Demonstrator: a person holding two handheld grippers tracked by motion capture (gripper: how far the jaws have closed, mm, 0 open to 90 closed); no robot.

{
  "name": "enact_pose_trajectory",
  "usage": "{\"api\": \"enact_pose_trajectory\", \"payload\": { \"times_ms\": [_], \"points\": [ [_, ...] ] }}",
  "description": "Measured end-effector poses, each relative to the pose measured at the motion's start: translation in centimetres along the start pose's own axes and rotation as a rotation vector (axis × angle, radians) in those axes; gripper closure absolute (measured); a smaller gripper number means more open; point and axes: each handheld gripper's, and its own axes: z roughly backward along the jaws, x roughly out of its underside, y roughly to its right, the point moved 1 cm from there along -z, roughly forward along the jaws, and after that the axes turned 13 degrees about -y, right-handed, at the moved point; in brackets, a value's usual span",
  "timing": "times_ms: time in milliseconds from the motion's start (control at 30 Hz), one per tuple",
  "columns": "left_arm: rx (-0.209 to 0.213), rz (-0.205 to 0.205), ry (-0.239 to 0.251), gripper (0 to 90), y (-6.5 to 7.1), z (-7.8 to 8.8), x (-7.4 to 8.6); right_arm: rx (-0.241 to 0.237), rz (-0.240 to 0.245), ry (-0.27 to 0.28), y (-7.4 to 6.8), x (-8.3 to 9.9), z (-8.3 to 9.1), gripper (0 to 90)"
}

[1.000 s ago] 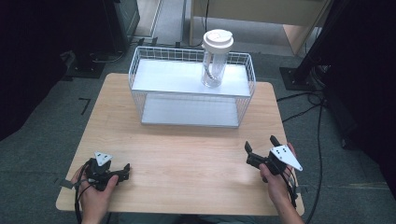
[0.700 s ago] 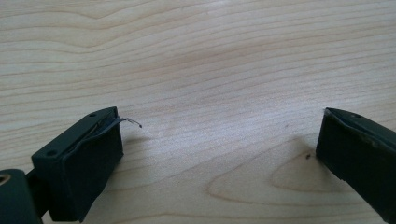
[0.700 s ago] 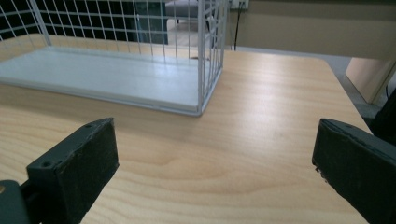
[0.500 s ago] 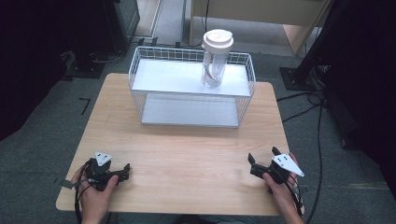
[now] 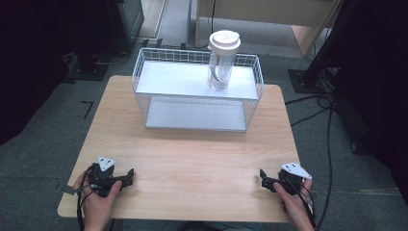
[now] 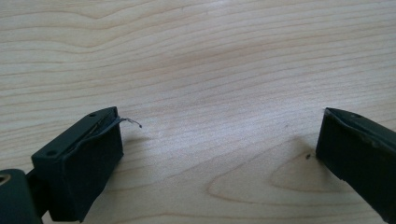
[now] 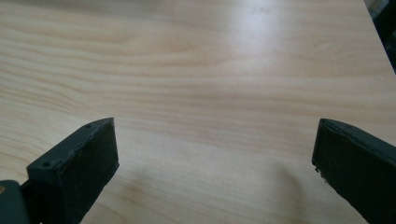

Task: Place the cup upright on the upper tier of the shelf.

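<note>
A clear tumbler with a white lid [image 5: 223, 60] stands upright on the top shelf of a white wire rack [image 5: 144, 72] at the far side of the wooden table [image 5: 192, 159]. My left gripper [image 5: 129, 174] rests low at the front left corner, jaws wide apart, with bare wood between them [image 6: 219, 140]. My right gripper [image 5: 263, 177] sits at the front right, also open over bare wood [image 7: 215, 140]. Both are far from the rack.
The rack has a lower shelf [image 5: 192, 115] with nothing on it. Cables [image 5: 327, 120] trail on the grey floor to the right of the table. Dark stands and furniture ring the far edge.
My right gripper has moved down toward the front edge of the table and settled low. The left gripper has stayed put.
</note>
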Motion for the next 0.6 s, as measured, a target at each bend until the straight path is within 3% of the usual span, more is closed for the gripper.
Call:
{"api": "enact_pose_trajectory", "payload": {
  "times_ms": [133,233,600],
  "points": [
    [0.0,0.0,0.001,1.0,0.0,0.0,0.0,0.031,-0.012,-0.065,0.1,0.28,-0.11,0.6],
    [0.0,0.0,0.001,1.0,0.0,-0.01,0.0,0.004,0.011,-0.111,-0.05,0.57,-0.13,0.6],
    [-0.004,0.012,0.002,1.0,-0.14,-0.09,-0.13,-0.028,0.044,-0.114,-0.33,0.75,-0.02,0.6]
  ]
}}
